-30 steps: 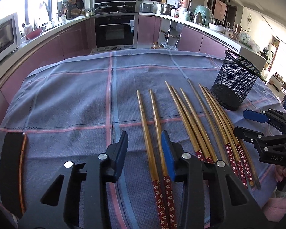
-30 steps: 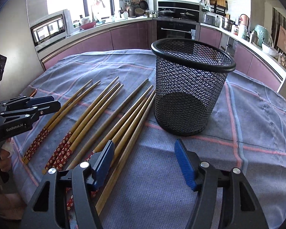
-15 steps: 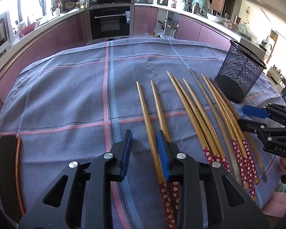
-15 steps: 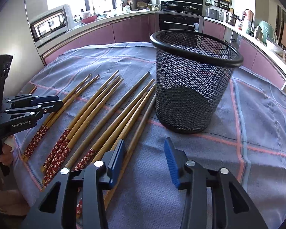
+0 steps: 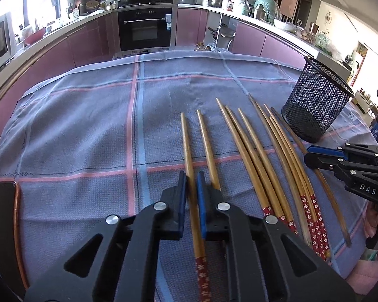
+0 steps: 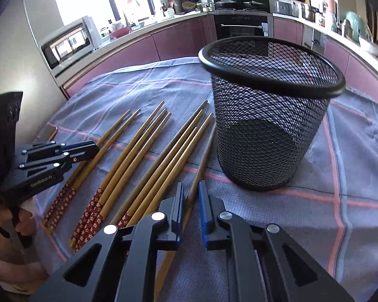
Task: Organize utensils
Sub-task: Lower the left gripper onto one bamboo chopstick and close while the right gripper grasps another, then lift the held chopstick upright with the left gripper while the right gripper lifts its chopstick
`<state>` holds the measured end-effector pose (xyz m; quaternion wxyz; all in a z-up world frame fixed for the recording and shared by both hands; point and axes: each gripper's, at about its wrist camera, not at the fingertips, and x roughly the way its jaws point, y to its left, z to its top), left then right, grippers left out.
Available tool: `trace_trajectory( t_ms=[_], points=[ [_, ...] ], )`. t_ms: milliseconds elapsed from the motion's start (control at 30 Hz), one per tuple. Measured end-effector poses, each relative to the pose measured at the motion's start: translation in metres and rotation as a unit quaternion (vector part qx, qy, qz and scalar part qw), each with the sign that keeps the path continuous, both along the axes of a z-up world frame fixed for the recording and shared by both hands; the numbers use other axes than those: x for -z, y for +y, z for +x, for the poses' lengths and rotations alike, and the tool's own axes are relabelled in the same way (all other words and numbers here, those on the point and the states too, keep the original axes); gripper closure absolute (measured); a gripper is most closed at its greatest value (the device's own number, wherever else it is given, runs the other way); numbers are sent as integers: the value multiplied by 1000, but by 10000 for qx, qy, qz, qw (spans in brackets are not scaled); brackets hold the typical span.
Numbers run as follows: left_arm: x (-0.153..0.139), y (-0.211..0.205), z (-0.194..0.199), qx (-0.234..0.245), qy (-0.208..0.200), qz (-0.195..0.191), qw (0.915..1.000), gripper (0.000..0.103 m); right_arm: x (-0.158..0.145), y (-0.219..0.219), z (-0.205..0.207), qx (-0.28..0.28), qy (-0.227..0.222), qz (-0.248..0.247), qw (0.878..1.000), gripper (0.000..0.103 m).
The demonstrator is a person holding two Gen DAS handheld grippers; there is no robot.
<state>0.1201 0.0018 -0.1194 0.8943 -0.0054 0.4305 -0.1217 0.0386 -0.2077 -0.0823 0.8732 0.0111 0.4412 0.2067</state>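
My left claw (image 5: 191, 183) and right claw (image 6: 191, 196) have just closed, each clamped on one slim, smooth bamboo chopstick (image 5: 186, 151) from the row on the woven cloth counter (image 5: 88, 125). Gripped off-centre, a chopstick (image 6: 201, 161) may pivot, slip, or miss the black mesh cup (image 6: 269, 136) nearby.

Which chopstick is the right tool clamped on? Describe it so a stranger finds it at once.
Start at the black mesh cup on the checked cloth. The chopstick lying nearest its base, last in the row, is the one. Unlike its neighbours, it sits pinched in the right tool.
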Motion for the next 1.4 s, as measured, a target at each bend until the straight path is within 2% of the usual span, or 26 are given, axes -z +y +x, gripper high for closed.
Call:
trace_trajectory(
  t_ms=[267,533,800,967,1300,1400],
  points=[
    [-12,4,-10,-11,-70,-227,9997,95,-15,-6,-11,-143,-170,292,9993,97],
    [-59,1,-28,451,-428,-729,9954,95,-49,-14,-29,-400,-673,683,9946,97],
    [-118,-13,-52,1089,-984,-1246,9813,95,-82,-29,-40,-421,-1174,1030,9868,97],
    [-149,-23,-57,1286,-1264,-1571,9710,95,-104,-42,-41,-418,-1494,1225,9803,97],
    [-218,-54,-42,1508,-1857,-1858,9530,95,-160,-60,-27,-454,-2164,1157,9684,98],
    [-237,-66,-36,1518,-1990,-1848,9504,96,-171,-65,-22,-414,-2327,1069,9658,98]
  ],
)
